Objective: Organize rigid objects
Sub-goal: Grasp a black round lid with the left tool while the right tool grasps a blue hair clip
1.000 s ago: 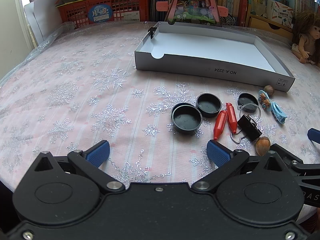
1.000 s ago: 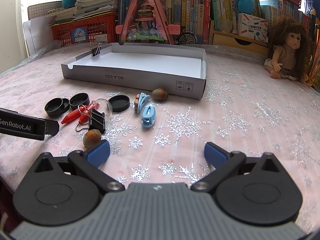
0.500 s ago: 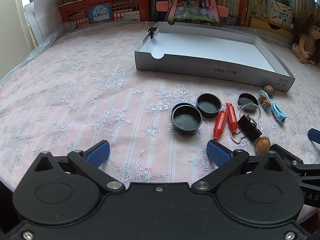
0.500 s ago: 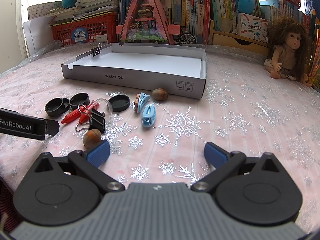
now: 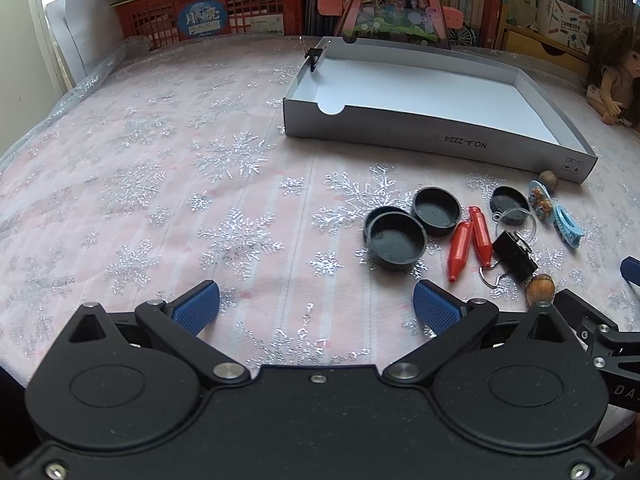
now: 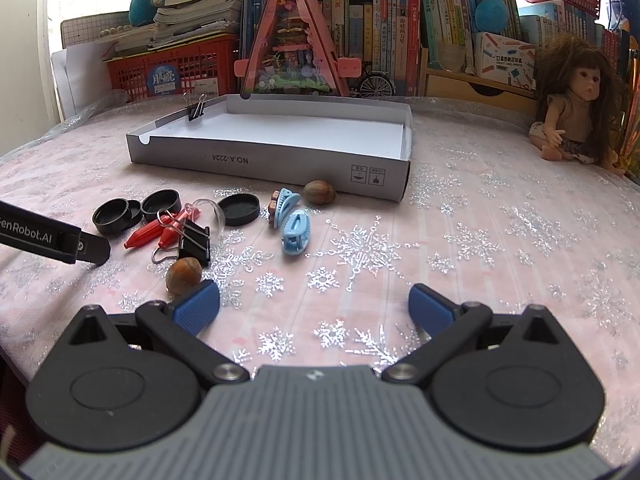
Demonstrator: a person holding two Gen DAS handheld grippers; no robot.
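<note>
Both grippers hover low over the snowflake tablecloth (image 5: 168, 168), left gripper (image 5: 316, 308) and right gripper (image 6: 314, 304) each spread wide, holding nothing. Scattered just in front of the white cardboard tray (image 6: 280, 160): black round caps (image 6: 116, 214), two red pegs (image 6: 154, 232), a black binder clip (image 6: 194, 240), hazelnuts (image 6: 184, 275), blue hair clips (image 6: 296, 231). Inside the tray, bare white floor; a small binder clip (image 6: 195, 109) pinches its far-left wall. The tray's front reads "NO.A-2224"; behind it, a doll (image 6: 576, 108) and a red basket (image 6: 176, 68).

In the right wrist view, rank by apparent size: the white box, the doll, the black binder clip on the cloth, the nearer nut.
1. white box
2. doll
3. black binder clip
4. nearer nut

Clip and nut look close in size, and the nut lies nearer the camera, so their order is unsure.
</note>
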